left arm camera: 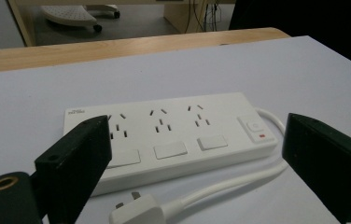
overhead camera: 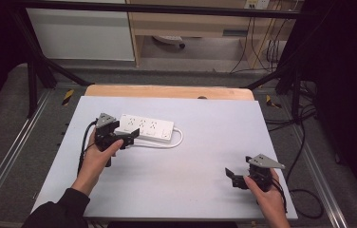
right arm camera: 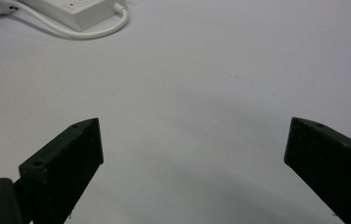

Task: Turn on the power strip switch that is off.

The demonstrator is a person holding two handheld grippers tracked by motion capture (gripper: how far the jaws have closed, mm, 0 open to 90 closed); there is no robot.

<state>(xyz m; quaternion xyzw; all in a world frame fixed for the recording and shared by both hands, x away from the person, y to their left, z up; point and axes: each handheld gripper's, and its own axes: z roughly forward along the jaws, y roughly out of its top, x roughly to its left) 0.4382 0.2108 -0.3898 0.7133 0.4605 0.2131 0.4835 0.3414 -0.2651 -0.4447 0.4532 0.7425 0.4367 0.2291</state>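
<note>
A white power strip (overhead camera: 146, 127) with three sockets lies flat left of the white tabletop's (overhead camera: 205, 156) middle. Its white cable (overhead camera: 179, 140) loops off its right end and runs back along its near side. My left gripper (overhead camera: 131, 137) hovers open at the strip's near left corner. In the left gripper view the strip (left arm camera: 173, 135) lies just beyond the open left gripper (left arm camera: 197, 126), with the plug (left arm camera: 136, 212) on the table in front of it. My right gripper (overhead camera: 232, 177) stands open near the front right, over bare table (right arm camera: 192, 93). The strip's end (right arm camera: 80, 11) is far from the right gripper (right arm camera: 195, 128).
A wooden table edge (overhead camera: 167, 91) shows behind the white top. Black frame posts (overhead camera: 32, 80) stand at both back corners. Loose cables (overhead camera: 305, 142) lie on the floor to the right. A wooden cabinet (overhead camera: 191, 23) stands farther back.
</note>
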